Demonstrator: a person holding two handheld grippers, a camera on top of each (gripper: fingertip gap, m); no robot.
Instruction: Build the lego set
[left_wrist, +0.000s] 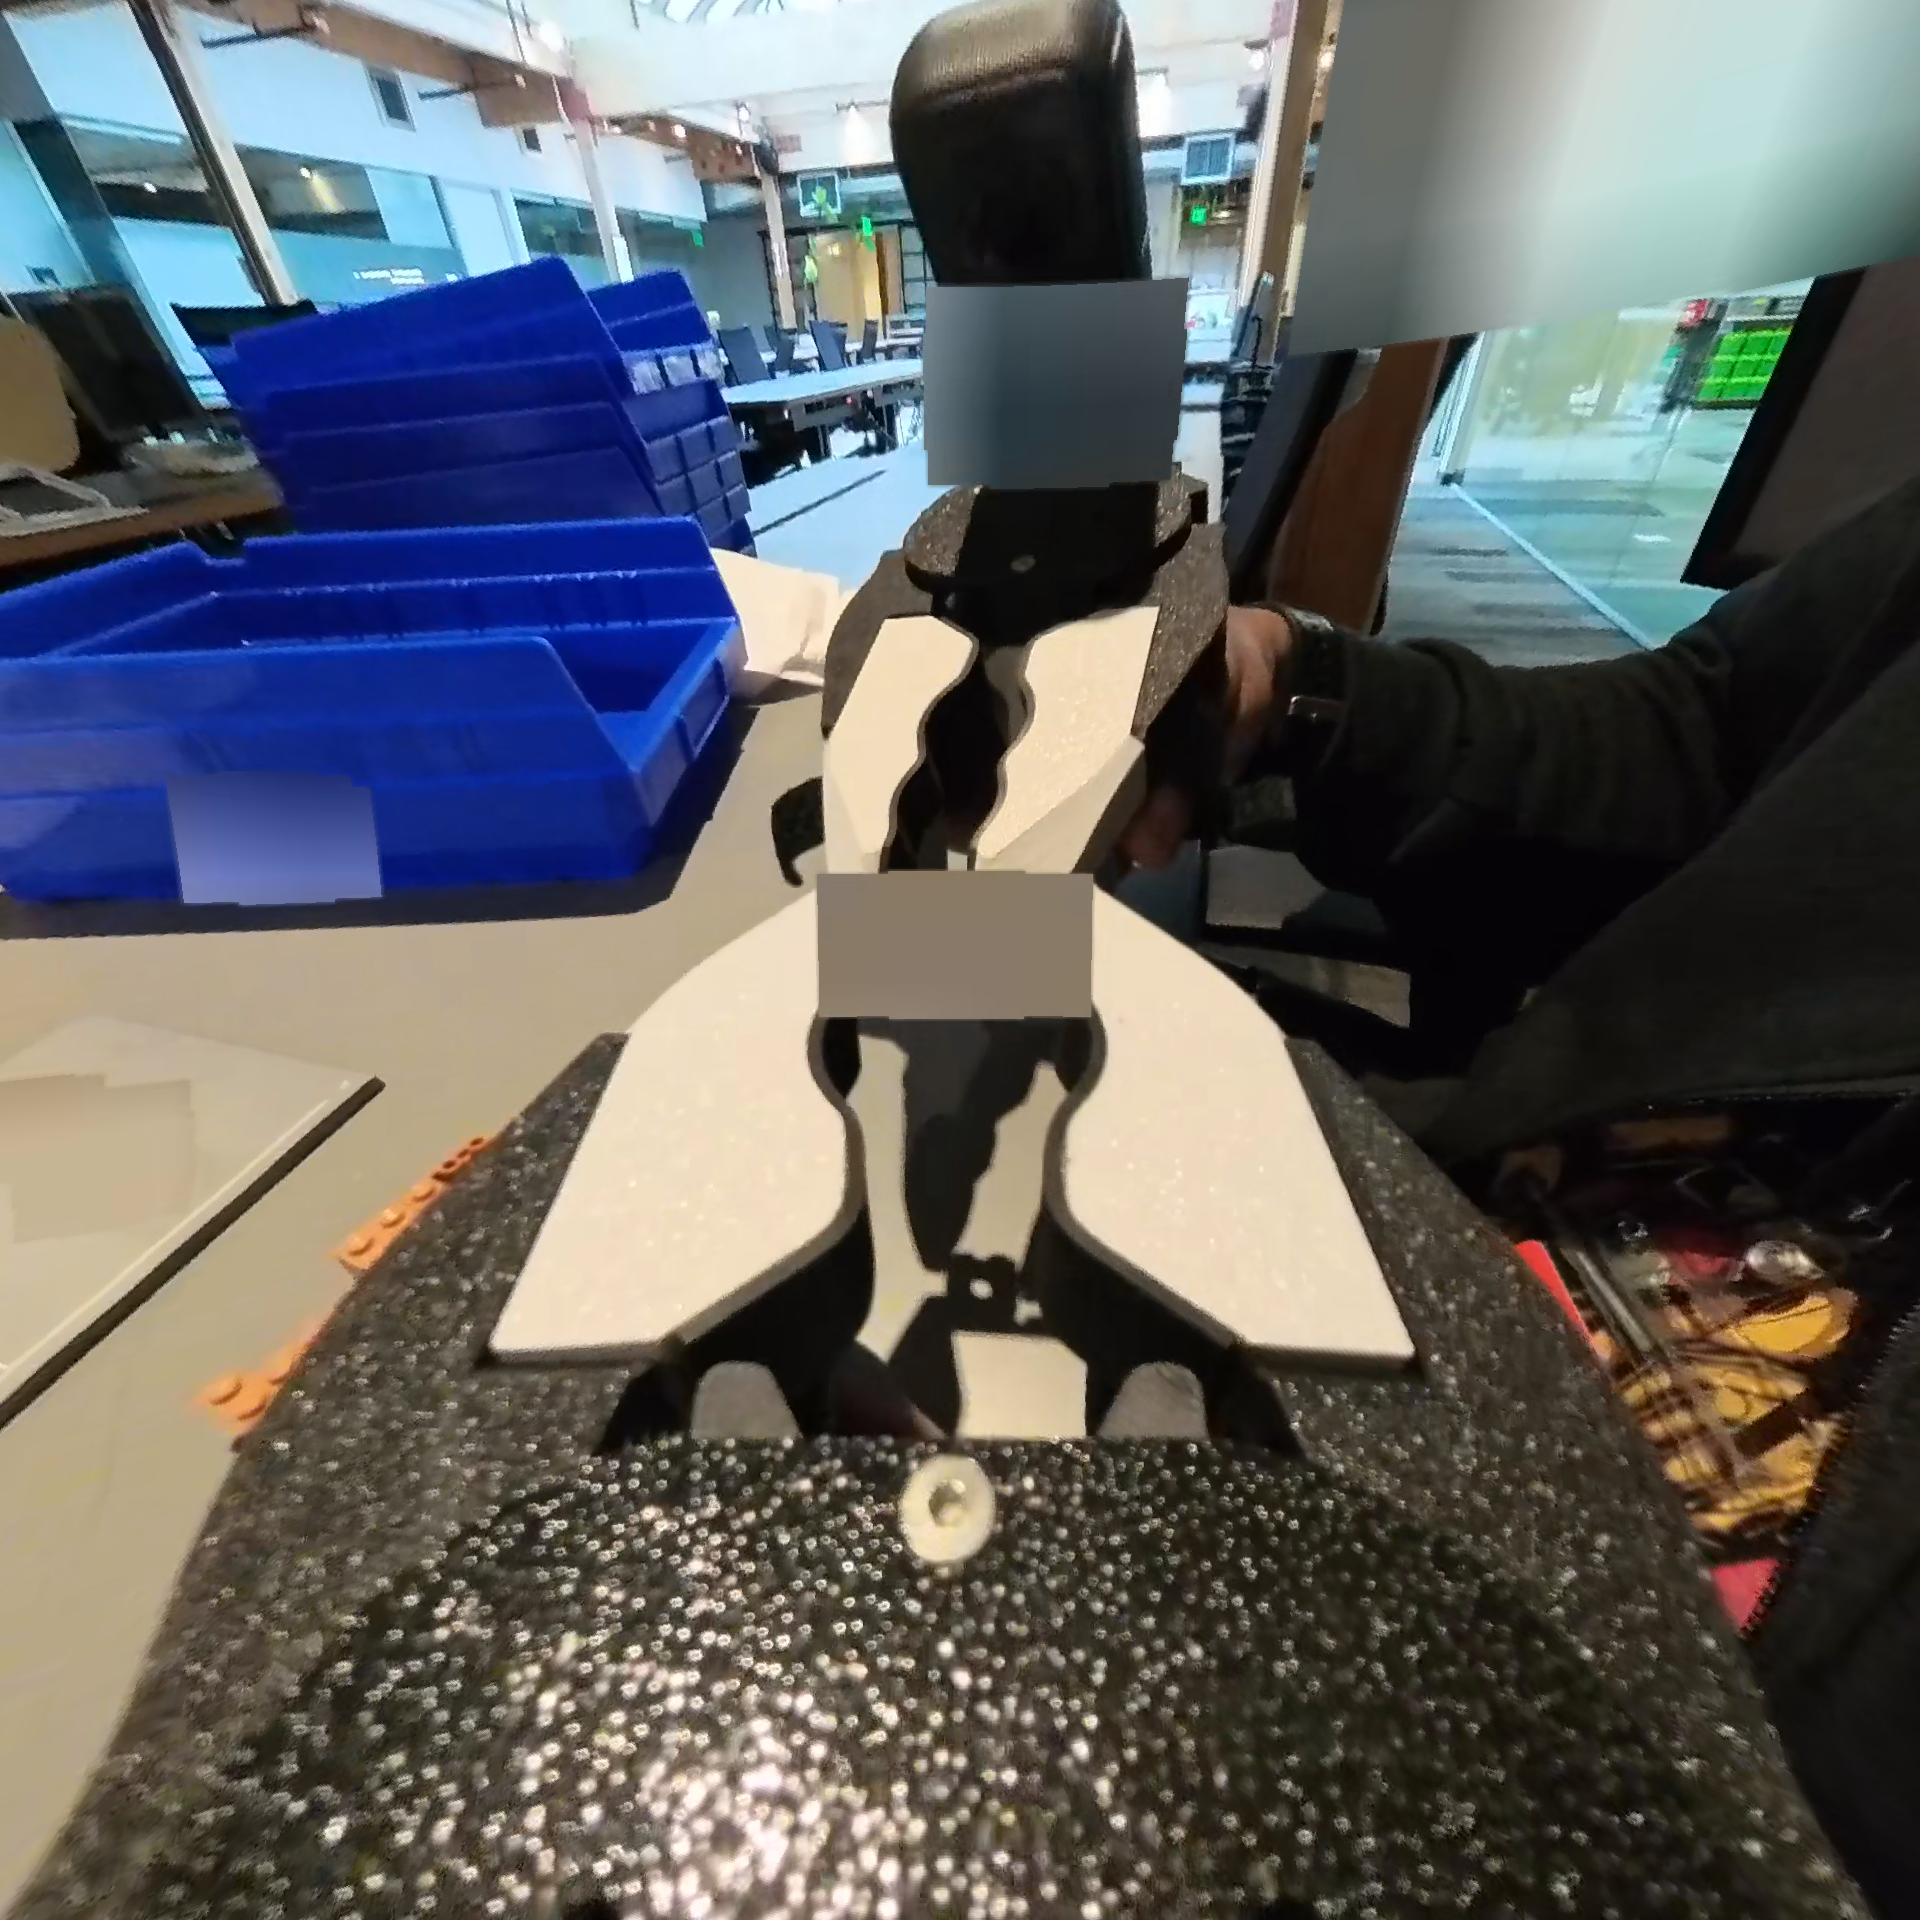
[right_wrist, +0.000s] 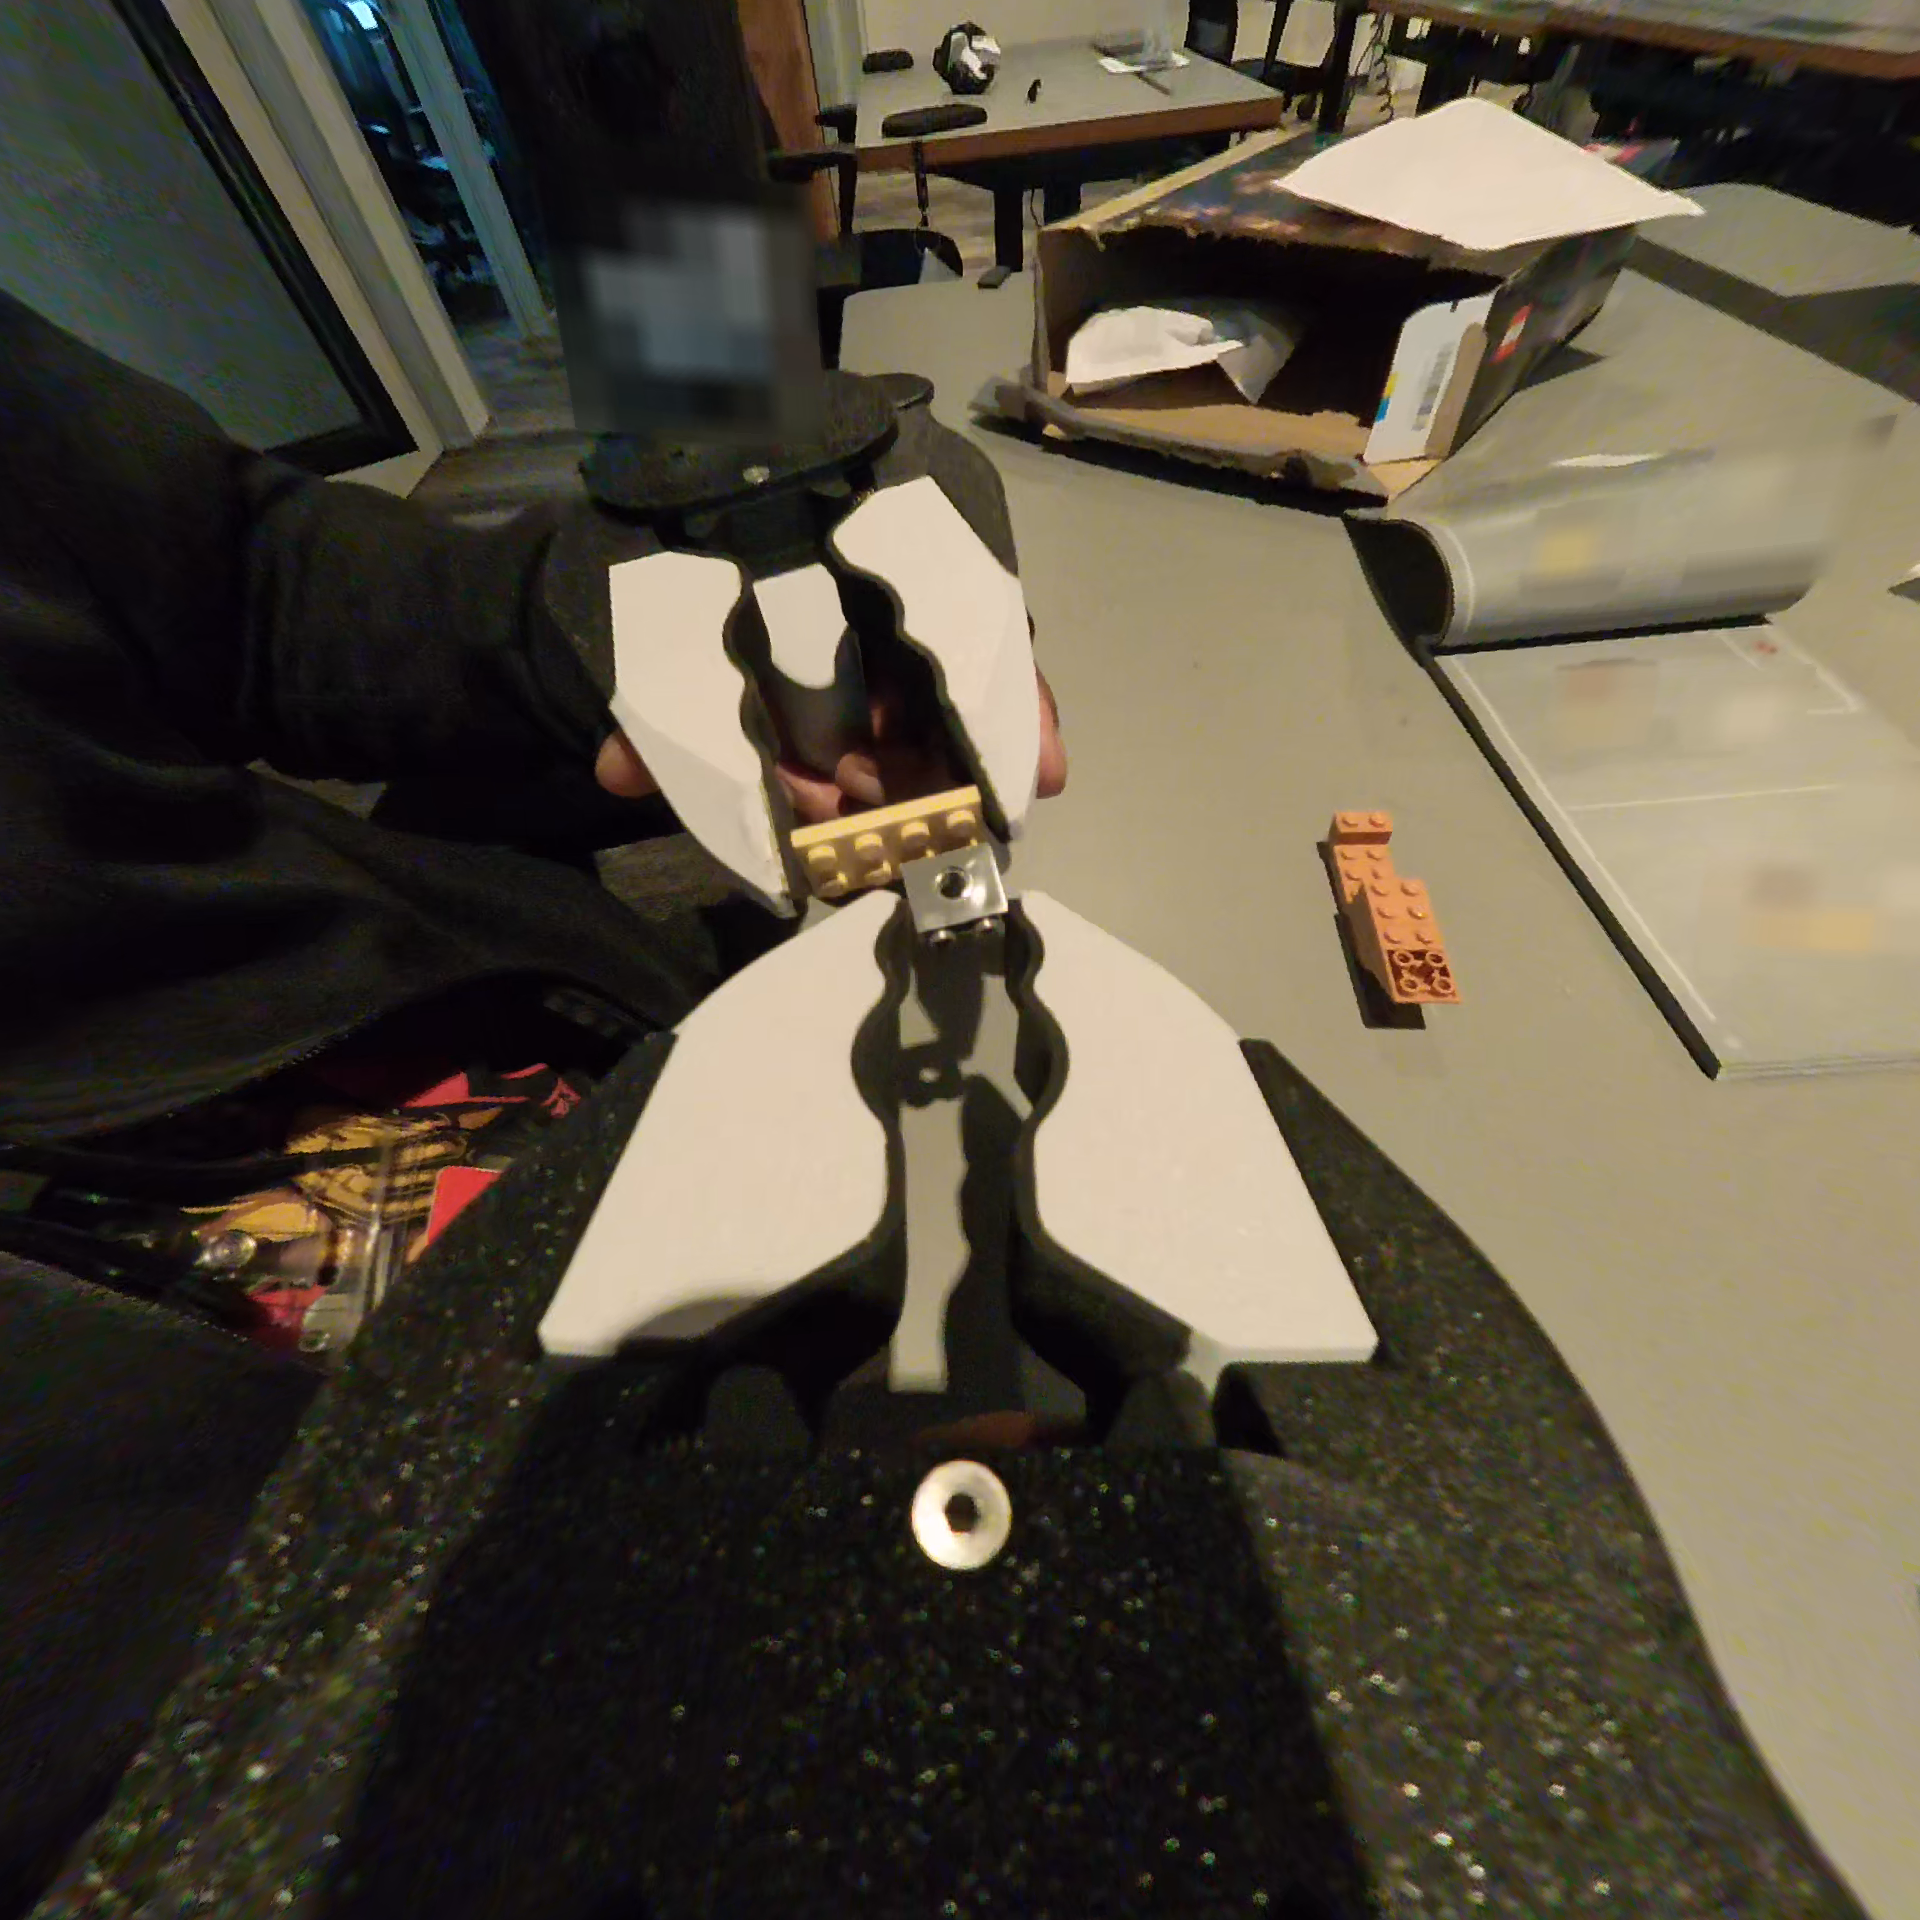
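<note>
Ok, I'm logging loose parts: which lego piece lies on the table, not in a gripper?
The orange assembly, lying on the grey table. The tan plate is clamped in the left gripper, the small grey brick in the right gripper.

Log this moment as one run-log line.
left gripper: shut on tan plate | right gripper: shut on grey brick, meeting plate mid-air | orange sub-assembly: idle on table

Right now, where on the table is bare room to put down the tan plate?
Bare grey table lies between the cardboard box, the open booklet and the orange assembly. Another patch is nearer the camera, below the booklet. It is crowded by the blue bins.
</note>
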